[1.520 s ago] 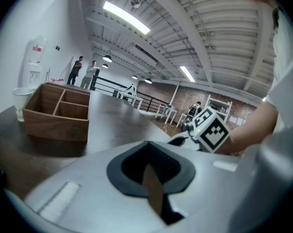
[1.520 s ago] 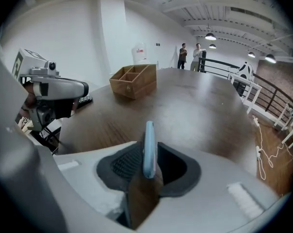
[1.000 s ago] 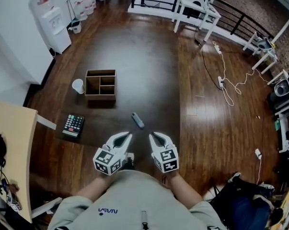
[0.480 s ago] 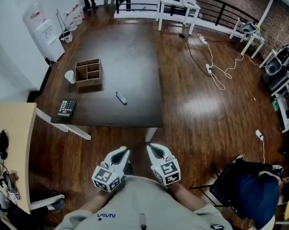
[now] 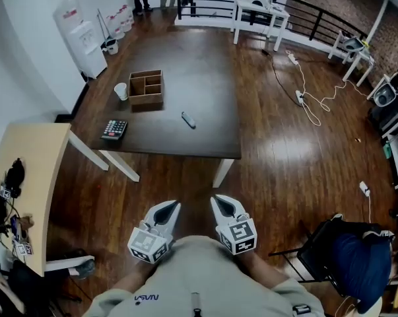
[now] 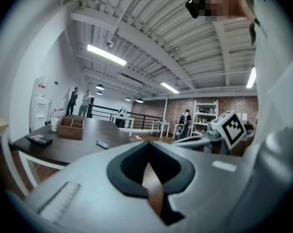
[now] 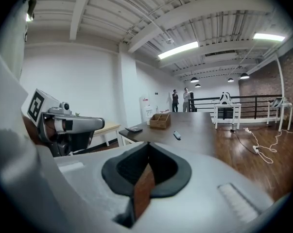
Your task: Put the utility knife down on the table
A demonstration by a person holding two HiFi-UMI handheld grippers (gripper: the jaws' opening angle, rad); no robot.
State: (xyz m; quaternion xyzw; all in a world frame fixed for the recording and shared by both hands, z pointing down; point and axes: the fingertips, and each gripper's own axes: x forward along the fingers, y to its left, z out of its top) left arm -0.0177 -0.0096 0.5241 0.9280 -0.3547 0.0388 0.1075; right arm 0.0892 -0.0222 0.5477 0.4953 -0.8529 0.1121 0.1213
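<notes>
The grey utility knife (image 5: 188, 119) lies flat on the dark wooden table (image 5: 185, 51), near its front right part. It also shows small in the left gripper view as the knife (image 6: 102, 144) and in the right gripper view as the knife (image 7: 177, 135). My left gripper (image 5: 170, 207) and right gripper (image 5: 218, 201) hang close to my body above the floor, well short of the table's front edge. Both are shut with nothing between the jaws, side by side and pointing toward the table.
On the table stand a wooden divided box (image 5: 147, 86), a white cup (image 5: 121, 91) and a calculator (image 5: 114, 129). A beige desk (image 5: 27, 177) is at my left, a chair with a blue bag (image 5: 350, 263) at my right. Cables (image 5: 304, 98) trail over the floor.
I have moved back from the table: it now lies farther ahead, and both grippers are over the floor instead of at its edge. The knife stays where it lay.
</notes>
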